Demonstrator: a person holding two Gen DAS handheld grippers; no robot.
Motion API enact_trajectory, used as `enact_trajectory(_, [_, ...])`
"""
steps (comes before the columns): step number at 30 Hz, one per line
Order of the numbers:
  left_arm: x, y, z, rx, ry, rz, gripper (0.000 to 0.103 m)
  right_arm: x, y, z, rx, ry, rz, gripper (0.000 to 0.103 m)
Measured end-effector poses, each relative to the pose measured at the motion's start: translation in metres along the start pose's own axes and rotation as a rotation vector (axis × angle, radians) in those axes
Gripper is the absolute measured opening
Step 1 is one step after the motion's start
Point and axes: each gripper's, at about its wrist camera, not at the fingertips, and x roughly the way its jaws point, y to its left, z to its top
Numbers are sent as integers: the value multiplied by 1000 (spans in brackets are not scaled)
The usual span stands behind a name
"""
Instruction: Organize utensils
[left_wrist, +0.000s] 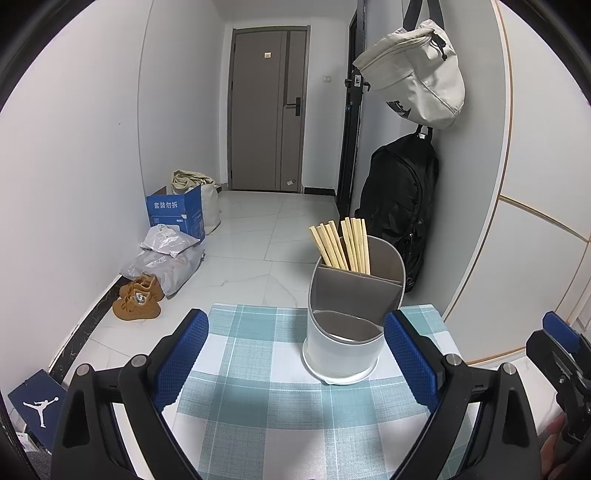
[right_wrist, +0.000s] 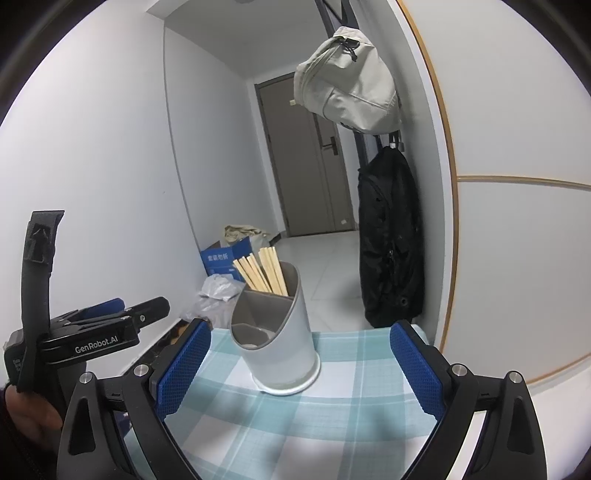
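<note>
A white utensil holder (left_wrist: 341, 354) with grey inner compartments stands upright on the blue-checked tablecloth (left_wrist: 251, 398). Several wooden chopsticks (left_wrist: 341, 243) stand in its far compartment; the near compartments look empty. My left gripper (left_wrist: 295, 354) is open and empty, just in front of the holder. In the right wrist view the holder (right_wrist: 280, 350) with the chopsticks (right_wrist: 264, 271) stands ahead on the cloth (right_wrist: 332, 417). My right gripper (right_wrist: 299, 369) is open and empty, close in front of it. The left gripper's body (right_wrist: 92, 332) shows at the left.
The small table ends just beyond the holder. A black backpack (left_wrist: 400, 206) and a beige bag (left_wrist: 417, 74) hang on the wall to the right. On the floor at left lie brown shoes (left_wrist: 138, 301), plastic bags (left_wrist: 166, 258) and a blue box (left_wrist: 177, 214).
</note>
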Motion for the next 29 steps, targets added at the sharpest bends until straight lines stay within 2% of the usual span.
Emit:
enact_trajectory(27, [1,-2,1,3,12,-8,93,1,1,-1,4,8,3,99])
enact_trajectory(29, [-2,-2,3,0,5,-26,93,1,1,-1,14,14,-1,99])
